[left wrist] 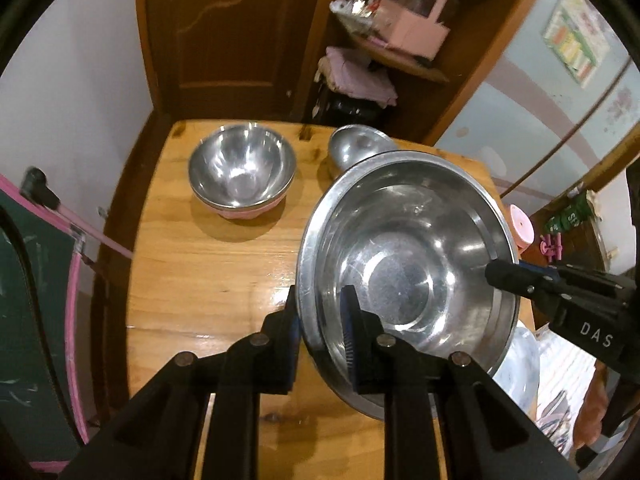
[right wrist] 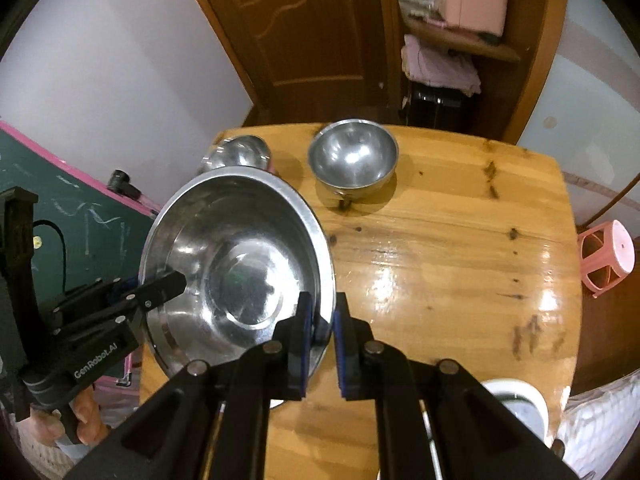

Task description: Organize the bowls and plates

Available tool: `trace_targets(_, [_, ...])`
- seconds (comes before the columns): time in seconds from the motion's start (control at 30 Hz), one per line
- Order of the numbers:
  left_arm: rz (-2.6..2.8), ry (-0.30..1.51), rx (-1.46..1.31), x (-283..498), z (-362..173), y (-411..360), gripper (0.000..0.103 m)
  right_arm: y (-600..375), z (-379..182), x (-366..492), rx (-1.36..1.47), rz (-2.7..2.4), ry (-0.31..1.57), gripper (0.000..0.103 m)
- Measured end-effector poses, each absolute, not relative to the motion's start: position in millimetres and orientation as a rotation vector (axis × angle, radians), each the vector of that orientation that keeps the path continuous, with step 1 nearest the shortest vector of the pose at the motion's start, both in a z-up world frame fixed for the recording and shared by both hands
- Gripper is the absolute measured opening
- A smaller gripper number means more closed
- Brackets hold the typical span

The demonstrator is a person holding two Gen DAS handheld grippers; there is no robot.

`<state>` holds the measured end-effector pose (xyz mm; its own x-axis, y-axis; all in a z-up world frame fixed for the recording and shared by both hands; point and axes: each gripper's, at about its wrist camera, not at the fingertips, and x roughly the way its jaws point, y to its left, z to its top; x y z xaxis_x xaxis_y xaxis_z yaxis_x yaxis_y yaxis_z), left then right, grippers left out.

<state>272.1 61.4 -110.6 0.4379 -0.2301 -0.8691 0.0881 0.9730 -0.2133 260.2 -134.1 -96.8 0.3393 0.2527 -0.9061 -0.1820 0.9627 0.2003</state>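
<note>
Large shallow stainless-steel basin (left wrist: 408,276) held tilted above the glossy wooden counter (left wrist: 208,280), gripped from both sides. Left gripper (left wrist: 320,344): jaws closed on the basin's near-left rim, one finger inside, one outside. Right gripper (right wrist: 322,344): jaws likewise clamped on the opposite rim. At the counter's far edge, a round steel bowl nested on a pink bowl (left wrist: 242,172); beside it, well apart from the basin in the right wrist view, a smaller steel bowl (right wrist: 353,158). Pink plastic stool (right wrist: 606,256) stands off the counter's right side.
</note>
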Motion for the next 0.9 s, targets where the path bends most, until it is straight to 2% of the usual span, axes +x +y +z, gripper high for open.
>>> trace_targets(0.23, [-0.231,1.042,-0.074,215.0,-68.5,60.1,0.016,-134.5,-64.5,205.9,0.086,0.301,1.141,0.010])
trace_targets(0.47, [-0.256,1.002,-0.029,160.6,-49.5,63.3,0.016,-134.6,-65.9,162.2,0.157,0.332,1.138,0.010])
trace_targets(0.67, [-0.257,1.024,-0.040,121.4,-69.6,73.6,0.016,-125.7,-89.0,129.4,0.164,0.350,1.153,0.010])
trace_targets(0.9, [-0.249,1.128,-0.090,95.4,-129.8,82.1,0.016,-117.4,-135.1,98.0,0.152,0.327,1.217,0.010])
